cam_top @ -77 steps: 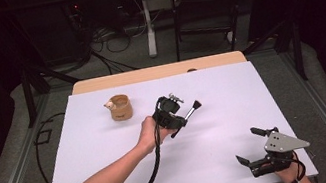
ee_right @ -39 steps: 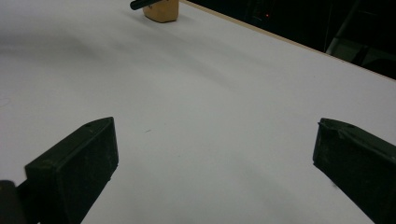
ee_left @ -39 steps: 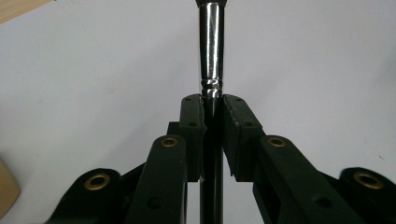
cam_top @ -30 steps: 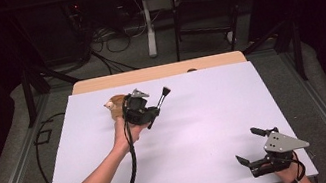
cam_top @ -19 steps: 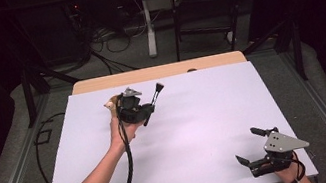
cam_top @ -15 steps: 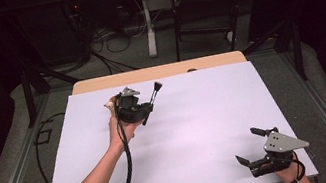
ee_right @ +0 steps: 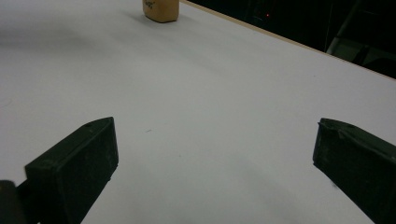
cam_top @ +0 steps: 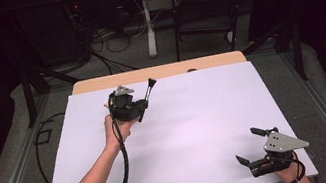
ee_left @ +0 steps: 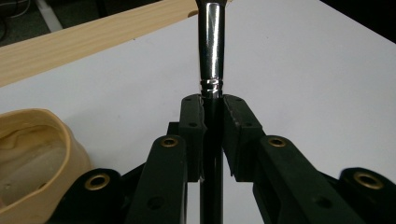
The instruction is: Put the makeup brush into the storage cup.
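My left gripper [cam_top: 142,106] hangs over the back left of the white table [cam_top: 198,131], shut on a black brush [cam_top: 149,90]. The brush's silver ferrule [ee_left: 210,46] rises straight out from between the jaws of the left gripper [ee_left: 212,116] in its own view. A tan cup [ee_left: 32,158] sits just beside and below that gripper, its mouth facing up. Far off in the right gripper view the cup [ee_right: 160,8] looks small. At the front right my right gripper [cam_top: 247,145] rests open on the table, and its jaws [ee_right: 210,154] stand wide apart with nothing between them.
A bare wooden strip [cam_top: 157,72] runs along the table's far edge. Beyond it stand a dark chair [cam_top: 202,8] and loose cables [cam_top: 110,34] on the floor. The left gripper's cable [cam_top: 123,169] trails back along the forearm.
The left gripper has carried the brush from the table's middle to the back left, over to the cup, and tipped the brush more upright. The right gripper has stayed put.
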